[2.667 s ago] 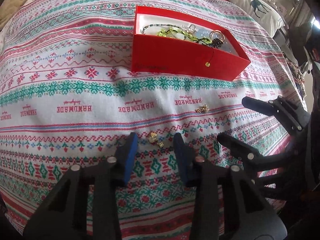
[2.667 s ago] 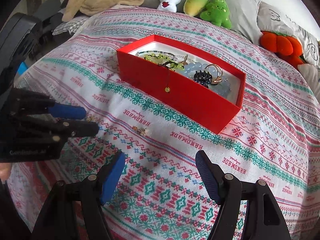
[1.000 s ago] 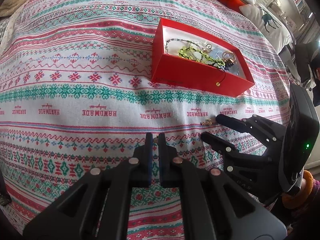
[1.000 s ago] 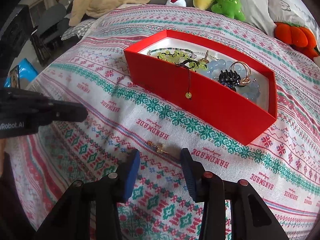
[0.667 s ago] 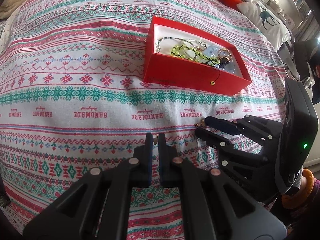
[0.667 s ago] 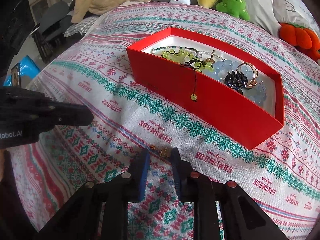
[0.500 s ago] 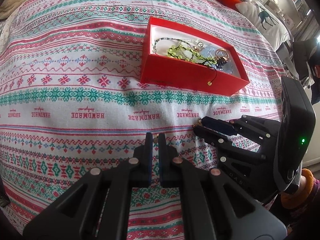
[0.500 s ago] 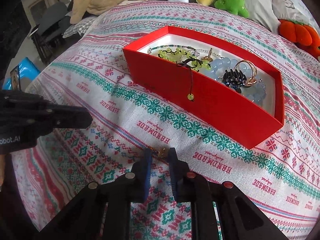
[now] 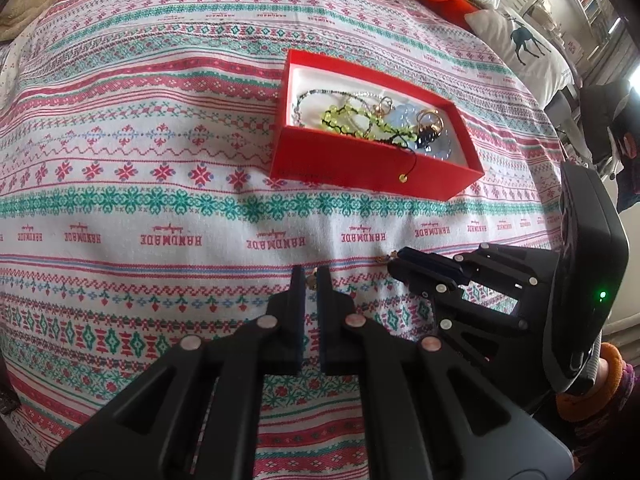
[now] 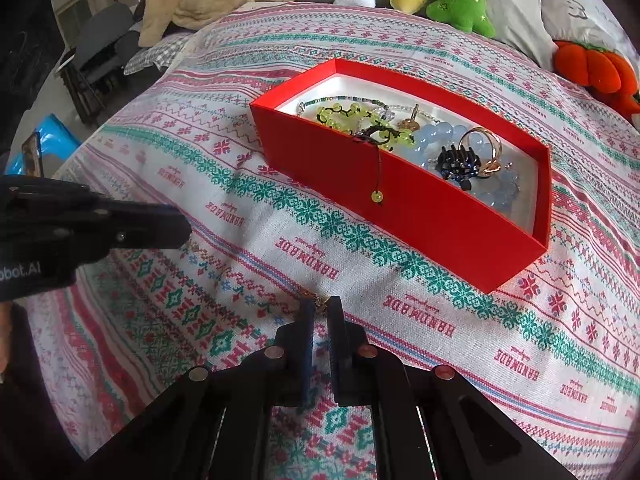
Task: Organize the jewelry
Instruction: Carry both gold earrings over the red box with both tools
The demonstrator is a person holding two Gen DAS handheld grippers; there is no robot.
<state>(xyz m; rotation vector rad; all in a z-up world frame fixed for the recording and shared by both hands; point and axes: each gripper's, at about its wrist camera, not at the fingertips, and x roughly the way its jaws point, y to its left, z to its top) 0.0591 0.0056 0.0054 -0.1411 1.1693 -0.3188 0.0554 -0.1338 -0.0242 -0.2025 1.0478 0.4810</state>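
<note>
Left wrist: left gripper pinches a small gold earring above mid-bedspread.
Right wrist: right gripper nips a gold piece near red box's front wall. Lift straight, keep squeeze firm.

Black plastic fingers with blue pads, copper-coloured rivets, orange cuff.

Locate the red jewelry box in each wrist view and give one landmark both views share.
Left wrist: red jewelry box sits upper centre-right, beyond both grippers.
Right wrist: the box fills centre-right, above the closed right gripper.
Shared landmark: yellow-green bead dangling on a black cord down the box's front wall.
</note>
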